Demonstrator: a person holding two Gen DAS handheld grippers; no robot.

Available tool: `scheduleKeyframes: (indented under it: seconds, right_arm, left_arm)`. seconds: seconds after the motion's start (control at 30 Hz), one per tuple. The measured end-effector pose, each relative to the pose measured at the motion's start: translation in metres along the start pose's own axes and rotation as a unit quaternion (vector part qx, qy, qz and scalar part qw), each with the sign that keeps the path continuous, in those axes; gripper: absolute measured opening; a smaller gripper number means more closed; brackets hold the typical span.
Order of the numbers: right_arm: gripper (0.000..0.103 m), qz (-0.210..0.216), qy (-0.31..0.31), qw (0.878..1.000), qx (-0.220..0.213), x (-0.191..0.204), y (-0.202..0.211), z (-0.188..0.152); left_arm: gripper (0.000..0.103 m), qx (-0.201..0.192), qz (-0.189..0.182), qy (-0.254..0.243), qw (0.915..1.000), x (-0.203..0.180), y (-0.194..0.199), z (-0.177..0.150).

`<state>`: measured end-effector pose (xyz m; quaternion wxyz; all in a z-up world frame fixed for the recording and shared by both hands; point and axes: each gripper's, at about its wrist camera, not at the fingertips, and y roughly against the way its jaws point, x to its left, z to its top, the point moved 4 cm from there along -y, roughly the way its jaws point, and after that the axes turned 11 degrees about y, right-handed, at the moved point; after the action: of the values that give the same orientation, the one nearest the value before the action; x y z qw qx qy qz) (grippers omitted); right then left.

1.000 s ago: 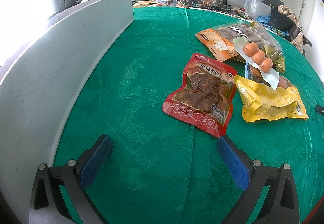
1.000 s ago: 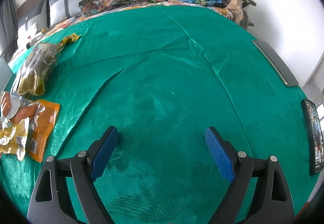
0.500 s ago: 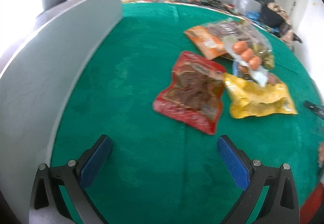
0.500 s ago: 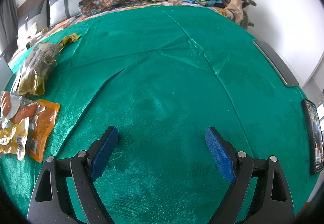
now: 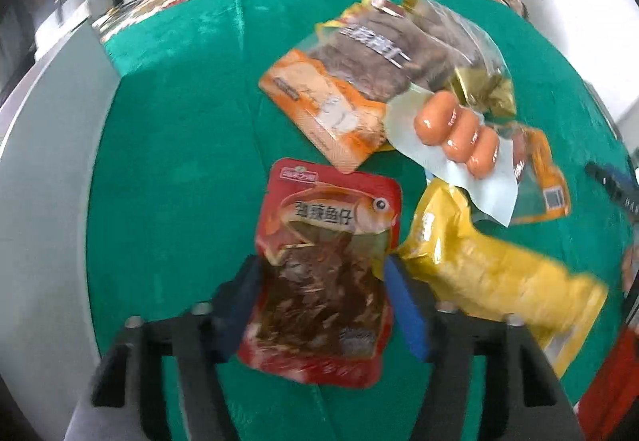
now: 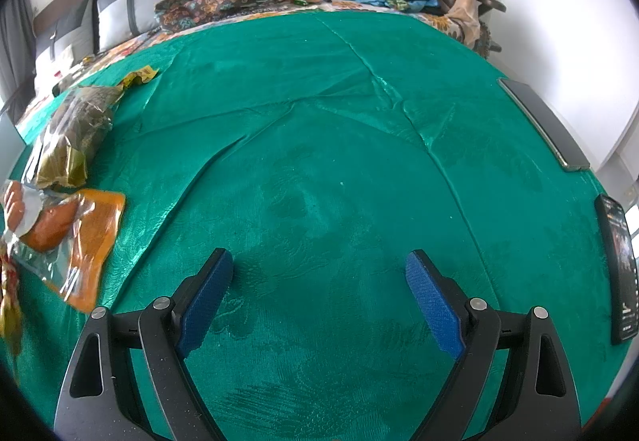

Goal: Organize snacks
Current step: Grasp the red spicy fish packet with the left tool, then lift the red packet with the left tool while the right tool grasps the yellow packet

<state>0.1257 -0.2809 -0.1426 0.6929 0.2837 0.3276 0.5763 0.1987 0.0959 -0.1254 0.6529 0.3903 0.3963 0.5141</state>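
My left claw (image 5: 323, 305), wide apart a second ago over bare green table (image 5: 179, 161), is now closing around the red fish-snack pouch (image 5: 325, 273) lying beside the yellow pouch (image 5: 491, 273): sorting begins here. My right claw (image 6: 319, 297) hovers released.

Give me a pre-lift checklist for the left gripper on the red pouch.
1. Red pouch between left gripper jaws: ok, pouch's lower half sits between them.
2. Jaws gripping pouch: cannot tell, jaws closing, contact blurred.
3. Yellow bag clear of jaws: not ok, its corner sits at the right finger.
4. Pouch free of overlap: ok, nothing lies on it; orange bag is apart above it.
5. Sausage pack out of the way: ok, it rests on other bags farther off.
6. Right gripper clear: ok, open over bare green cloth.
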Motion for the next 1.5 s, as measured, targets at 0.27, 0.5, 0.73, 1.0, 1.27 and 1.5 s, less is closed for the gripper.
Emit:
scheduleKeyframes:
  seconds: [0.27, 0.5, 0.73, 1.0, 1.27, 1.5]
  right_arm:
    - [0.091, 0.0, 0.0, 1.0, 0.0, 0.001, -0.001, 0.0]
    - [0.091, 0.001, 0.0, 1.0, -0.001, 0.0, -0.001, 0.0]
    - [0.091, 0.002, 0.0, 1.0, -0.001, 0.0, -0.001, 0.0]
    - [0.091, 0.003, 0.0, 1.0, -0.002, 0.0, -0.001, -0.001]
    - [0.091, 0.004, 0.0, 1.0, -0.002, 0.0, -0.002, -0.001]
    - [0.091, 0.004, 0.0, 1.0, -0.002, 0.001, -0.002, -0.001]
  left_arm:
    - [0.042, -0.019, 0.024, 0.114, 0.9931, 0.042, 0.036, -0.059]
    - [0.077, -0.031, 0.029, 0.097, 0.9944, 0.042, 0.037, -0.084]
    - [0.1, -0.038, 0.038, 0.047, 0.9975, 0.031, 0.019, -0.09]
    - [0.058, -0.044, 0.034, 0.046, 0.9974, 0.026, 0.033, -0.096]
    - [0.045, -0.066, 0.018, 0.1, 0.9926, 0.031, 0.046, -0.106]
    - [0.045, -0.101, -0.036, 0.144, 0.9838, 0.038, 0.074, -0.108]
